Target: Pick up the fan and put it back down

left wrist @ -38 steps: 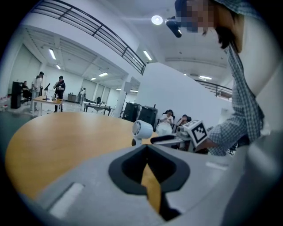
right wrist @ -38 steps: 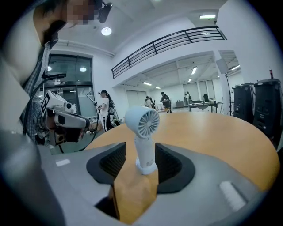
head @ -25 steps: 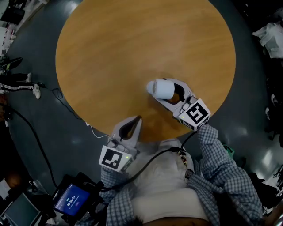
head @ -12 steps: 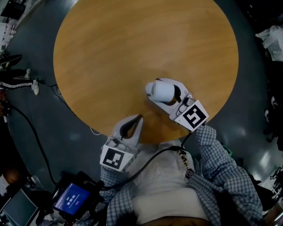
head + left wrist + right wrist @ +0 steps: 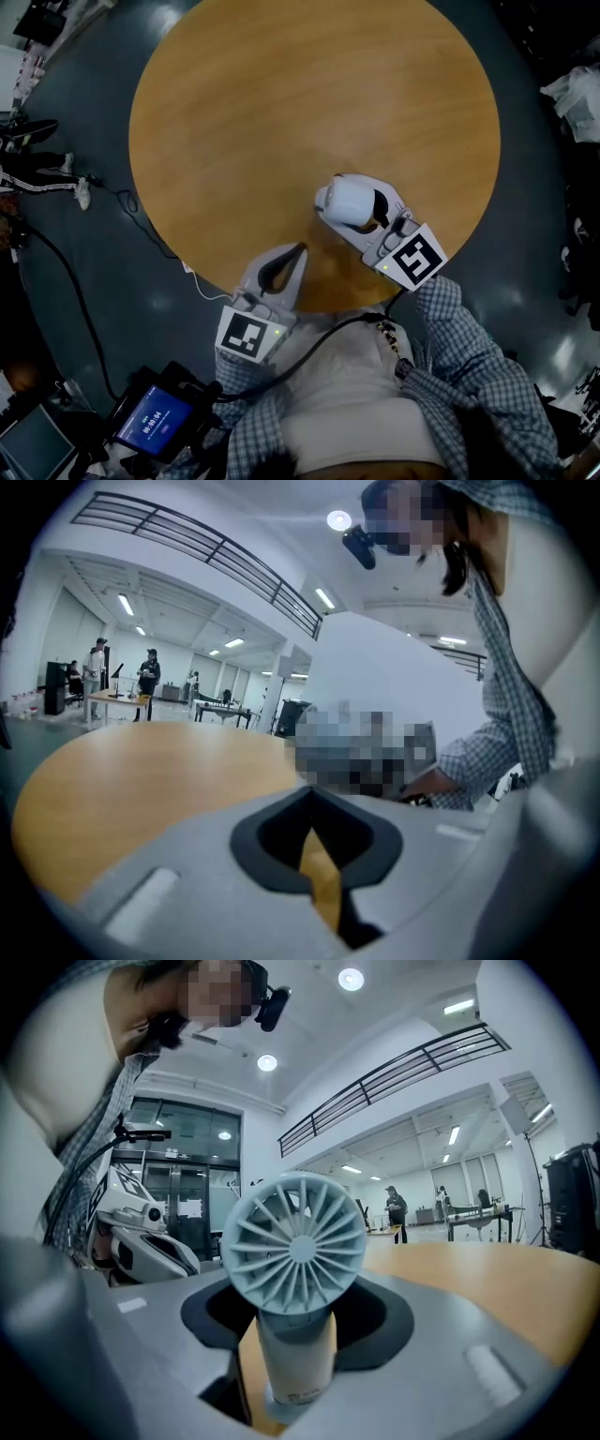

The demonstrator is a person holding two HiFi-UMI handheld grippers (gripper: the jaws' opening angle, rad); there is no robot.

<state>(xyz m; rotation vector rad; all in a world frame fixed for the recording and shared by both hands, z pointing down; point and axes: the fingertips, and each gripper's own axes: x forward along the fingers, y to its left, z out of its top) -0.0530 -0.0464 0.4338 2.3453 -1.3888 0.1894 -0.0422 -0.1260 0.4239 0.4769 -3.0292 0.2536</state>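
A small white handheld fan (image 5: 345,199) stands upright between the jaws of my right gripper (image 5: 354,206), over the near right part of the round wooden table (image 5: 281,103). In the right gripper view its ribbed round head (image 5: 295,1243) faces the camera and its stem runs down between the jaws. These jaws have just been closing, and the right gripper (image 5: 298,1358) is shut on the stem. My left gripper (image 5: 296,251) rests at the table's near edge, left of the fan and apart from it. The left gripper (image 5: 319,860) is shut with nothing in it.
The table's near edge runs just under both grippers. A device with a blue screen (image 5: 153,420) hangs at my lower left, and cables (image 5: 75,300) trail over the dark floor. A white bag (image 5: 574,82) lies on the floor at the right. People (image 5: 98,672) stand far off.
My right gripper has tightened on the fan and risen a little with it, drifting slightly towards me. The left gripper has stayed where it was.
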